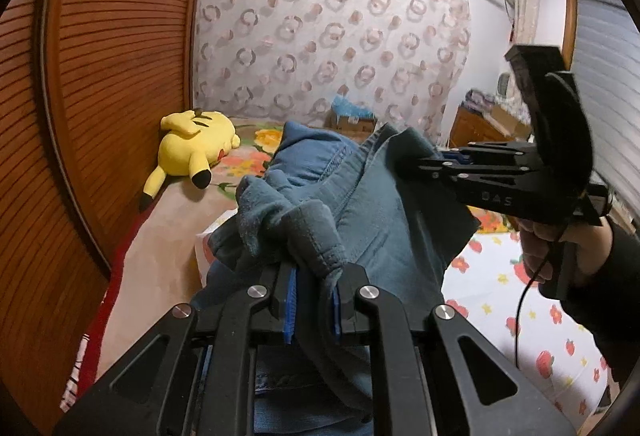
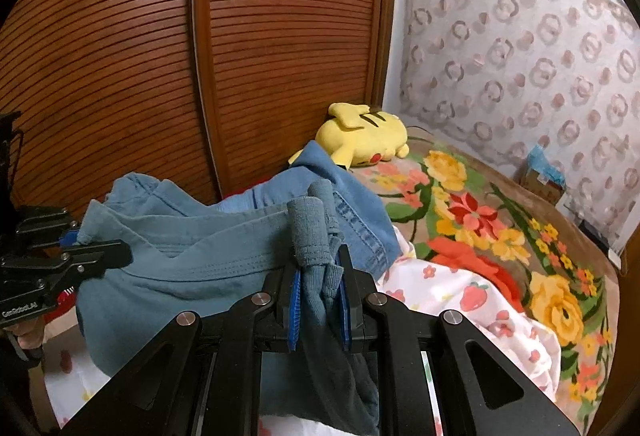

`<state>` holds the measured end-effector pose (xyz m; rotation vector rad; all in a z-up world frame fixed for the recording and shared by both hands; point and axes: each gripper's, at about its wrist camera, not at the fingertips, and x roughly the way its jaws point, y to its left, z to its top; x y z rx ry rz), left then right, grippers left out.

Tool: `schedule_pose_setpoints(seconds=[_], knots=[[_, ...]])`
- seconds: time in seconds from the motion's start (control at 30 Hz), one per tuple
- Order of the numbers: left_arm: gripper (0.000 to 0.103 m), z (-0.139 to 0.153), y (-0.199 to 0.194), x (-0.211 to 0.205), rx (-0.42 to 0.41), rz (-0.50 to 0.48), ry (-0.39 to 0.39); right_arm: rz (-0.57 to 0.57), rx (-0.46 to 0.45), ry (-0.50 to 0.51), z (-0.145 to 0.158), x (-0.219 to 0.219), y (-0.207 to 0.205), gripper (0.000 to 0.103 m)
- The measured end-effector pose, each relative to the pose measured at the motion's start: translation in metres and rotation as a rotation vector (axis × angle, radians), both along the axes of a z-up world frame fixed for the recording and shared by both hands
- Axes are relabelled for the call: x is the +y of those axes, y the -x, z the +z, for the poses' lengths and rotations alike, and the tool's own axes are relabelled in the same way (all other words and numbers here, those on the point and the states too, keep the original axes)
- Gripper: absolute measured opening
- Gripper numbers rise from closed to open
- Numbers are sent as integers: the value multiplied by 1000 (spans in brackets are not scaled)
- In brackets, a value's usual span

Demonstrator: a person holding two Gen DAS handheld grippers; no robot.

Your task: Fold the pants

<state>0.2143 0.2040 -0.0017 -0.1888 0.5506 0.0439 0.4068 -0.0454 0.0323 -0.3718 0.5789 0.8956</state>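
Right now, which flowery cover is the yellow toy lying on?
The toy lies on the tan blanket with big yellow and red flowers, by the wooden doors. The white sheet has small strawberries and sits nearer the grippers.

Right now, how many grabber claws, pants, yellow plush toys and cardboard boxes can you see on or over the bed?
Grabber claws: 2, the left gripper and the right gripper, both clamped on the blue pants
Pants: 1
Yellow plush toys: 1
Cardboard boxes: 1, at the far wall
Total: 5
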Motion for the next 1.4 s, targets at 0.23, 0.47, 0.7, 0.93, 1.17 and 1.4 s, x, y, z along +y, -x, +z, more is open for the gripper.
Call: schedule_pose_setpoints(seconds=[0.23,0.47,0.7,0.93,1.17,1.4], knots=[[14,7,25,1,-63,56,42,81,-37,11,21,31,-8,15],[14,-5,28,15,-21,130,43,152,-51,47,12,63,-16,15],[43,-15,28,22,48,169,32,110,-10,34,-4,64,-34,31],[49,6,45,21,-22,189,-2,84,-5,-65,6,28,-20,36],[49,1,24,5,17,93,-50,146,44,-81,-7,21,-14,36],[49,-32,10,8,133,95,-57,101,71,-25,-25,44,-54,35]])
